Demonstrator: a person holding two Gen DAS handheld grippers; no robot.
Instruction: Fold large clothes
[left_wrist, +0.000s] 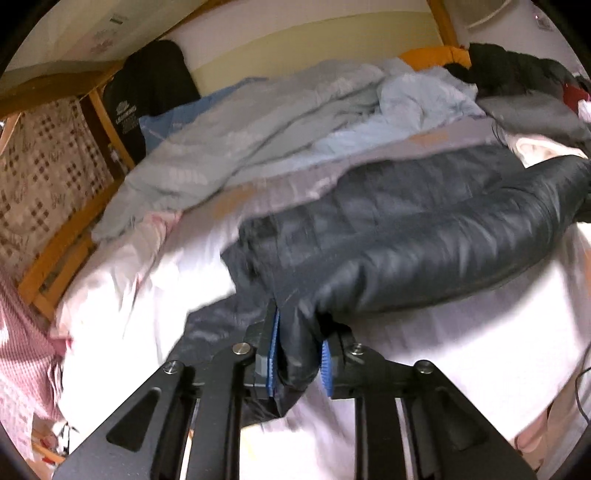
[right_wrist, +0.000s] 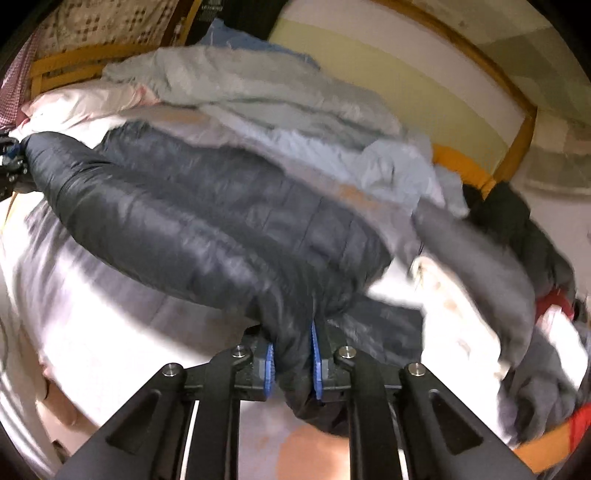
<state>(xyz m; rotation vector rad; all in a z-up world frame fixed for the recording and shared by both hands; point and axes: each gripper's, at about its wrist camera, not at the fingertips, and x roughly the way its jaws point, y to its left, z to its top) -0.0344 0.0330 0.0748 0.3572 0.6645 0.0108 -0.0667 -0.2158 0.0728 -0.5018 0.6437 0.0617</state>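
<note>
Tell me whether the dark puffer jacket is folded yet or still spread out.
Not folded: the dark puffer jacket stretches in one long span over the bed, one end pinched in the left tongs, the other in the right tongs.

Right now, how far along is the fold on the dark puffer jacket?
Done: both grips are set. The left gripper and right gripper are each shut on the dark quilted puffer jacket. In hand: its near edge hangs from both above the white bedsheet. Left: no fold shows yet; the crumpled grey-blue clothes behind lie unfolded.
</note>
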